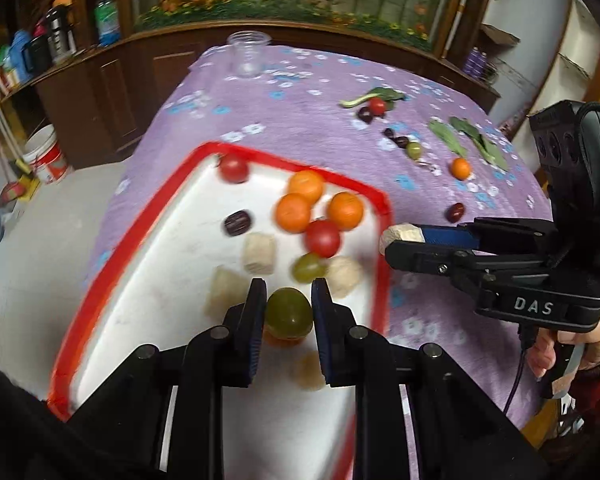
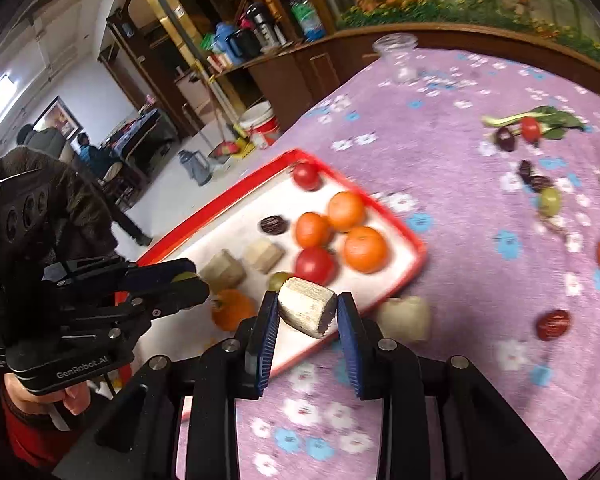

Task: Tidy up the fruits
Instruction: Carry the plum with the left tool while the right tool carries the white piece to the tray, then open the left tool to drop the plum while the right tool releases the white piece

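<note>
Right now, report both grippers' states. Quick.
Left gripper: shut on the green fruit, above the red-rimmed tray.
Right gripper: shut on the pale chunk, at the tray's edge.

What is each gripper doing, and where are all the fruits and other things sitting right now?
left gripper: shut on green fruit, above the tray
right gripper: shut on pale chunk, near the tray's edge
tray: on the purple cloth, holding oranges, tomatoes, a date, a grape, pale chunks
small orange: loose on the cloth
red date: loose on the cloth
plastic cup: upright, looks empty
leafy greens: lying flat
</note>
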Demonstrator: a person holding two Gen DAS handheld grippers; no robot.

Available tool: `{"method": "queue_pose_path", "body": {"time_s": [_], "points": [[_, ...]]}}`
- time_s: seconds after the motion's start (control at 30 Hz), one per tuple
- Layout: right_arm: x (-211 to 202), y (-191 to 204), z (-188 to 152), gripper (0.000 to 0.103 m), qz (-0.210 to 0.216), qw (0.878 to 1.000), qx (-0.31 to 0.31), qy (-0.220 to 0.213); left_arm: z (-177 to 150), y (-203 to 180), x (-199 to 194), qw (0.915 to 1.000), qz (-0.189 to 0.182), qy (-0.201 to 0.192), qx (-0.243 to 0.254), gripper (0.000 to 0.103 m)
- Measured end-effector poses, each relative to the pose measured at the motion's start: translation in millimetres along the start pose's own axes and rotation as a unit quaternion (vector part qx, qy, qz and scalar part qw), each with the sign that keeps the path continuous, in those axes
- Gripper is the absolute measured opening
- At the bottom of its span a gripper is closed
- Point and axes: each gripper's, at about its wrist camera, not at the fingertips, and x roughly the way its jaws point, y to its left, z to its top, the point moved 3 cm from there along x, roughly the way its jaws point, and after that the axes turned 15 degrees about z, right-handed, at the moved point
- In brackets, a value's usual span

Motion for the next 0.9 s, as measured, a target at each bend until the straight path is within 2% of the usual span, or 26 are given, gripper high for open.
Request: {"method": "queue_pose_path", "body": {"time_s": [0.17, 0.33, 0.63, 0.77, 0.8, 0.87, 0.9], "points": [[25, 17, -7, 0.029, 0.012, 0.999, -0.019, 0.028, -12, 16, 9, 0.9997, 0.010, 0.020, -0.010, 0.020], [47, 21, -16, 0.031, -0.001, 0.998, -0.028, 0.047, -25, 19, 22, 0.9992, 0.010, 0.038, -0.012, 0.020], [54, 30, -25, 0.033, -0.024, 0.995, -0.060, 0.072, -38, 21, 29, 0.9983, 0.013, 0.049, -0.028, 0.021], [48, 31, -28, 0.034, -0.019, 0.997, -0.053, 0.060, -40, 17, 30, 0.9978, 0.019, 0.057, -0.027, 0.021], [44, 32, -29, 0.035, -0.018, 0.997, -0.052, 0.056, -41, 16, 30, 0.9977, 0.020, 0.059, -0.027, 0.028], [36, 34, -29, 0.046, -0.015, 0.997, -0.053, 0.046, -41, 14, 26, 0.9978, 0.020, 0.055, -0.030, 0.050], [30, 34, -29, 0.050, -0.015, 0.998, -0.052, 0.038, -41, 14, 24, 0.9980, 0.024, 0.049, -0.032, 0.065]]}}
